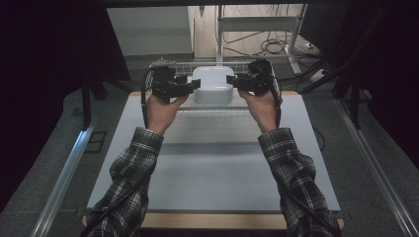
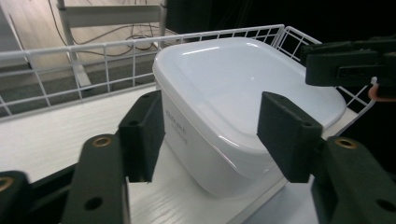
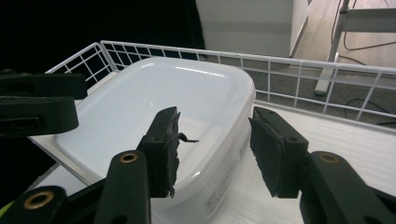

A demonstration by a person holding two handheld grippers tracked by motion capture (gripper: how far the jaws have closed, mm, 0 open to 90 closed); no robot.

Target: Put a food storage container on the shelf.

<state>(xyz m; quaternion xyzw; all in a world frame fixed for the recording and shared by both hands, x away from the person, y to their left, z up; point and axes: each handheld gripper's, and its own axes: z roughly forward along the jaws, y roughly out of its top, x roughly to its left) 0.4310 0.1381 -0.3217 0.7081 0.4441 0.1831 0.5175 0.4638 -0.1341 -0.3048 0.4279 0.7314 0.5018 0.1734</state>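
Centrally, the left tool (image 1: pixel 195 85) and right tool (image 1: pixel 230 80) face each other across a white lidded tub (image 1: pixel 213 85). Left tool (image 2: pixel 210 135): jaws parted to a middling width, straddling the tub's (image 2: pixel 243 100) near corner, pads clear of its wall and lid. Right tool (image 3: pixel 215 149): jaws likewise half parted around the opposite edge of the tub (image 3: pixel 163 102); one pad sits over the lid rim, and contact cannot be told. The tub stands upright in a white wire basket (image 1: pixel 168 64) at the far edge of the pale surface (image 1: pixel 212 168). Plaid sleeves (image 1: pixel 133 173) enter from below.
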